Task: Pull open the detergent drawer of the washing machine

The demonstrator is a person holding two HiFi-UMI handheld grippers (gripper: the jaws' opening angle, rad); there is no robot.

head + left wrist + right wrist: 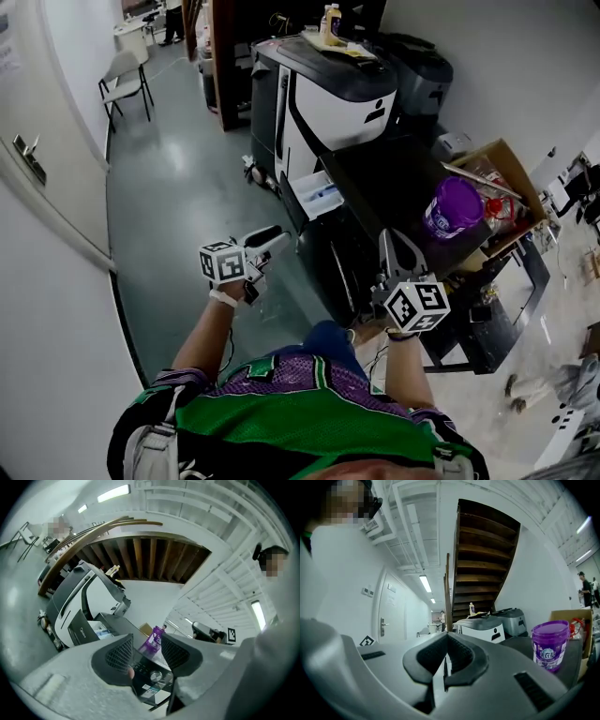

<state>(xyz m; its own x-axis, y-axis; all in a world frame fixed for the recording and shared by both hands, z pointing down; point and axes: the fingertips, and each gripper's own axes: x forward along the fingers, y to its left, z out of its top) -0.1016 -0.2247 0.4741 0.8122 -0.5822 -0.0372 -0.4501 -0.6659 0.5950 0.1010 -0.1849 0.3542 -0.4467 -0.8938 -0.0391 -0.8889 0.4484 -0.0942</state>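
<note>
The black washing machine [375,183] stands ahead of me, a purple detergent tub [453,206] on its top. Its detergent drawer [317,194] juts out at the left front corner, showing a white and blue inside. My left gripper [272,239] hangs in the air short of the drawer, open, with nothing between its pads. In the left gripper view the drawer [96,629] lies left of the jaws, and the control panel with its knob [154,676] shows through the left gripper [147,644]. My right gripper [394,246] is over the machine's near edge, shut and empty. The right gripper [446,656] sees the tub [551,645].
A white and black machine [328,94] with a bottle [330,23] on top stands behind the washer. A cardboard box [497,173] of items sits to the right. A folding chair [127,80] and a door [37,159] are at left, across a grey floor. Wooden stairs [483,559] rise behind.
</note>
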